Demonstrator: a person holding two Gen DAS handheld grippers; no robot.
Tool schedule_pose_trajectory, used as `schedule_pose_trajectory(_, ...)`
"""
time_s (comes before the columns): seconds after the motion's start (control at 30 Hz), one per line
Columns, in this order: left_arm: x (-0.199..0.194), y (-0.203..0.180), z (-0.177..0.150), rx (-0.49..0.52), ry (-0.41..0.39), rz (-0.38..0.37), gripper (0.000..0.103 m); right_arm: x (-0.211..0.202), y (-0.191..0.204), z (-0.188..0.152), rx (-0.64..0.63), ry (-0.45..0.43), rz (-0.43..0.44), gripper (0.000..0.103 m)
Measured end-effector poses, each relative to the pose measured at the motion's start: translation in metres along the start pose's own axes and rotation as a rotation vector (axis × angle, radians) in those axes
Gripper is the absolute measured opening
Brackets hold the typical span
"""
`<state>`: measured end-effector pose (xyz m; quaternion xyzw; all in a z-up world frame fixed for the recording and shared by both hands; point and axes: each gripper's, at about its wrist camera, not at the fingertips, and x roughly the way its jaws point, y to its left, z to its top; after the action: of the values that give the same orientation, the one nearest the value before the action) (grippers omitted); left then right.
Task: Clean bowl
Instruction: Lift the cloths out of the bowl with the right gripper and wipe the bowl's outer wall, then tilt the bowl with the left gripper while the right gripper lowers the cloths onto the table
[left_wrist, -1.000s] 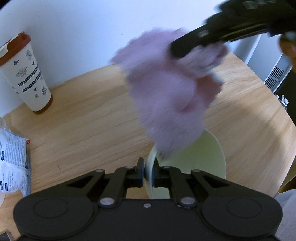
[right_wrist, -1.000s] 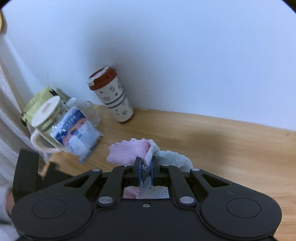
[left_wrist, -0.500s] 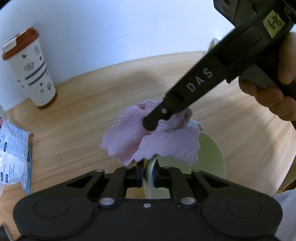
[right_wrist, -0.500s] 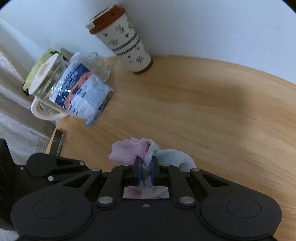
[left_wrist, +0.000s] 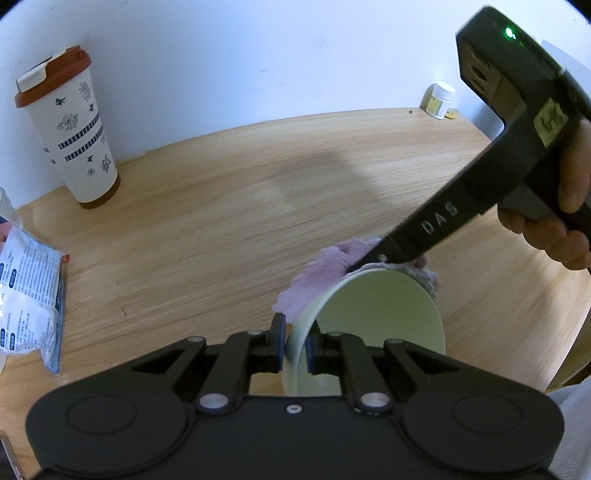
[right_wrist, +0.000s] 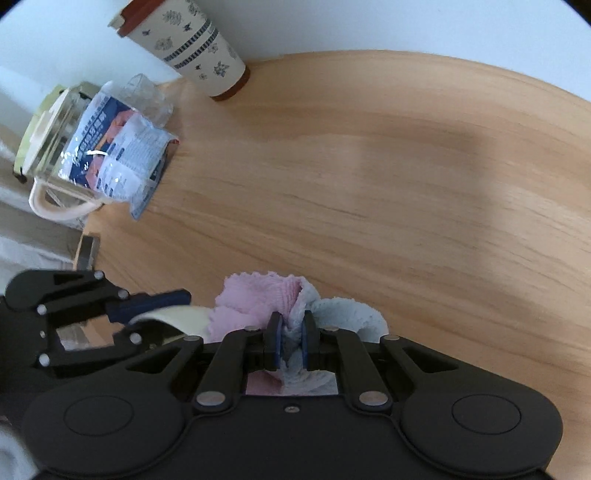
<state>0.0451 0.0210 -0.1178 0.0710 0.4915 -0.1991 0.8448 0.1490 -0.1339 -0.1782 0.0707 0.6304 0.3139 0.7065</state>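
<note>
My left gripper (left_wrist: 295, 332) is shut on the near rim of a pale green bowl (left_wrist: 380, 317), which is held tilted just above the wooden table (left_wrist: 221, 221). My right gripper (right_wrist: 290, 332) is shut on a pink and white fluffy cloth (right_wrist: 255, 299). In the left wrist view the cloth (left_wrist: 325, 273) bunches against the bowl's far rim, with the right gripper's black body slanting down onto it from the upper right. The right fingertips are buried in the cloth there. The bowl's edge (right_wrist: 177, 317) also shows at the lower left of the right wrist view.
A white cup with a brown lid (left_wrist: 70, 129) stands by the wall at the back left. A printed plastic packet (left_wrist: 29, 295) and a glass jug (right_wrist: 59, 147) lie at the table's left side. A small white bottle (left_wrist: 439, 99) sits far back right. A hand (left_wrist: 554, 229) grips the right tool.
The right gripper has come down with the cloth, from hanging above the bowl to resting at its far rim. The left gripper and bowl have stayed put.
</note>
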Motion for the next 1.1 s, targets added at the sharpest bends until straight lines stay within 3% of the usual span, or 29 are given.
schedule_pose_trajectory(0.33,0.003,0.004,0.001,-0.004,0.002,0.003,0.010,0.006,0.040,0.027,-0.066,-0.011,0.109,0.011)
schedule_pose_trajectory(0.47,0.003,0.004,-0.001,-0.006,0.007,0.014,0.010,0.007,0.032,0.026,-0.042,-0.002,0.116,0.011)
schedule_pose_trajectory(0.87,0.006,0.019,-0.007,-0.077,0.042,0.027,0.009,0.004,-0.014,-0.011,0.040,0.057,0.063,0.011)
schedule_pose_trajectory(1.0,0.007,0.026,-0.010,-0.109,0.056,0.023,0.007,-0.002,-0.018,-0.019,0.054,0.022,0.048,0.011)
schedule_pose_trajectory(1.1,0.005,0.029,-0.012,-0.114,0.055,0.013,0.007,-0.014,-0.005,-0.023,-0.044,-0.052,-0.055,0.011)
